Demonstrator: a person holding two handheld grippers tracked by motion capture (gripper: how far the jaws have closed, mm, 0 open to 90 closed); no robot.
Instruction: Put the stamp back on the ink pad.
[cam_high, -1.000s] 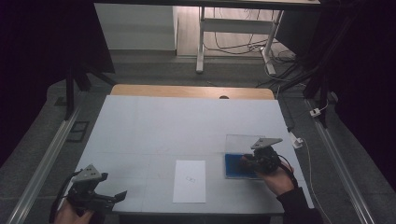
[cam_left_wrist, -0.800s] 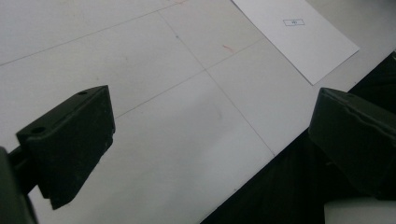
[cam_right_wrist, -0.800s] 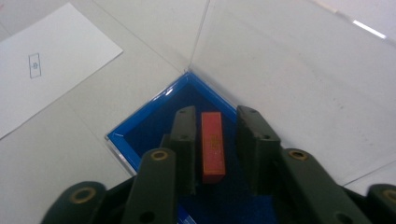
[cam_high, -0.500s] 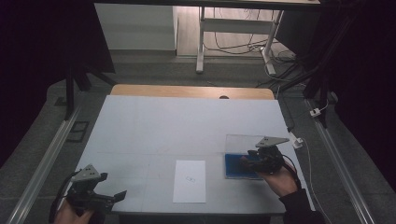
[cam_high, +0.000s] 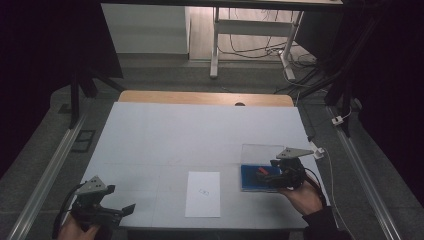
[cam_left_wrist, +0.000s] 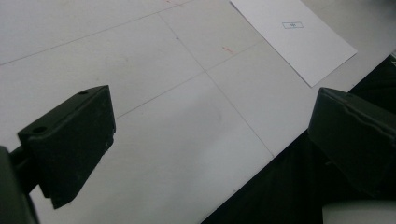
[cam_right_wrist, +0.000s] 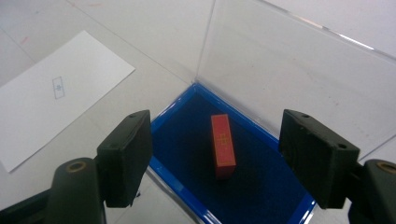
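Note:
A small red block (cam_right_wrist: 222, 144) with gold marks lies in a shallow blue-lined box (cam_right_wrist: 261, 186) whose clear lid (cam_right_wrist: 299, 70) stands open. My right gripper (cam_right_wrist: 217, 140) hovers over the box. Its jaws have just been opening and now stand apart either side of the block, with no pad touching it. From above, the right gripper (cam_high: 270, 176) points left over the blue box (cam_high: 248, 181) and the red block (cam_high: 261, 171). My left gripper (cam_high: 124, 210) rests open at the table's front left corner and holds nothing; its jaws (cam_left_wrist: 210, 135) frame bare table.
A white sheet of paper (cam_high: 203, 194) with a small printed mark lies near the front edge, between the two grippers, and the same paper (cam_left_wrist: 294, 37) appears past the left jaws. The white table (cam_high: 200, 135) ends in a wooden strip at the back.
The right gripper's jaws have opened and the hand has drawn back slightly to the right. The red block now lies free in the blue box. The left gripper has stayed put.

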